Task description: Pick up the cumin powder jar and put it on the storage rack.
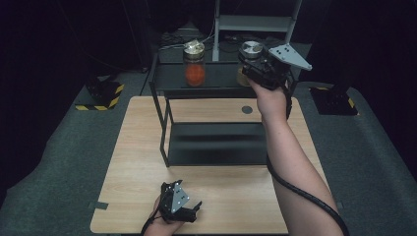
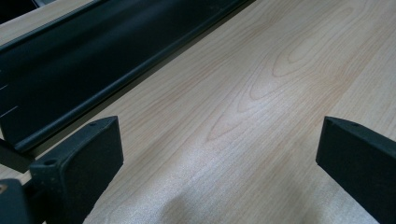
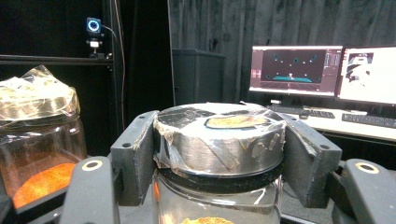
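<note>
At the far right of the black metal shelf's [image 1: 206,93] top tier, the right gripper [image 3: 219,140] clamps the silver, tape-wrapped lid of a clear glass jar [image 3: 219,135]. Grasp made; lifting remains. The left gripper [image 2: 219,154] rests with jaws apart on the near wooden table [image 1: 137,162].

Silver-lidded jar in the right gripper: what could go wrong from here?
The right gripper clamps only the taped lid of the silver-lidded jar, so the glass body could drop away if the lid loosens. The orange-filled jar stands close beside it on the rack's top shelf; a sideways swing might knock it.
</note>
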A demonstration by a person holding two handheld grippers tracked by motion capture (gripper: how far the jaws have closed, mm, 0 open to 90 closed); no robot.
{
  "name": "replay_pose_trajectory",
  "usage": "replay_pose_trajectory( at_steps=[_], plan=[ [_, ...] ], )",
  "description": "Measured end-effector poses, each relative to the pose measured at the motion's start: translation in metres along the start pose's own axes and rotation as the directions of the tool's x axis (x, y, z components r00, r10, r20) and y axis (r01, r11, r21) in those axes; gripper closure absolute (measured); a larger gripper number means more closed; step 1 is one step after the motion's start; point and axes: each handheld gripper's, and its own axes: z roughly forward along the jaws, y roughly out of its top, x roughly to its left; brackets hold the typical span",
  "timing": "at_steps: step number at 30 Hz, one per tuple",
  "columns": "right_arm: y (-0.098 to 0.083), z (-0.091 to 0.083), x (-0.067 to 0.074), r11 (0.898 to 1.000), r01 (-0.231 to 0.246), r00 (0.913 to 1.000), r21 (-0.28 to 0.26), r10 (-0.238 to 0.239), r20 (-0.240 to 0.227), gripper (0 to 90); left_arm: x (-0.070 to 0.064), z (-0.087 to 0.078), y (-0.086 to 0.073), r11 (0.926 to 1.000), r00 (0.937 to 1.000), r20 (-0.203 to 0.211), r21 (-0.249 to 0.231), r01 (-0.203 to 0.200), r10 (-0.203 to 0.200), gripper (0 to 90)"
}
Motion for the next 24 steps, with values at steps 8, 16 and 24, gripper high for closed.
replay_pose_trajectory(
  at_steps=[8,16,24],
  plan=[
    [0.005,0.0,0.0002,1.0,-0.018,0.9998,0.015,0.018,0.009,27.2,0.0003,-0.0001,-0.0001,1.0,1.0,0.001,-0.001,0.001,-0.001,1.0],
    [0.007,-0.0001,0.0025,0.999,-0.025,0.9994,0.02,0.025,0.023,5.9,-0.0001,-0.0002,-0.0002,1.0,1.0,0.0,-0.001,0.001,-0.001,1.0],
    [0.0077,-0.0023,0.0023,0.999,-0.012,0.9998,0.036,0.012,0.018,0.0,-0.0001,0.0,0.0002,1.0,1.0,0.0,0.002,0.0,0.0,1.0]
  ],
)
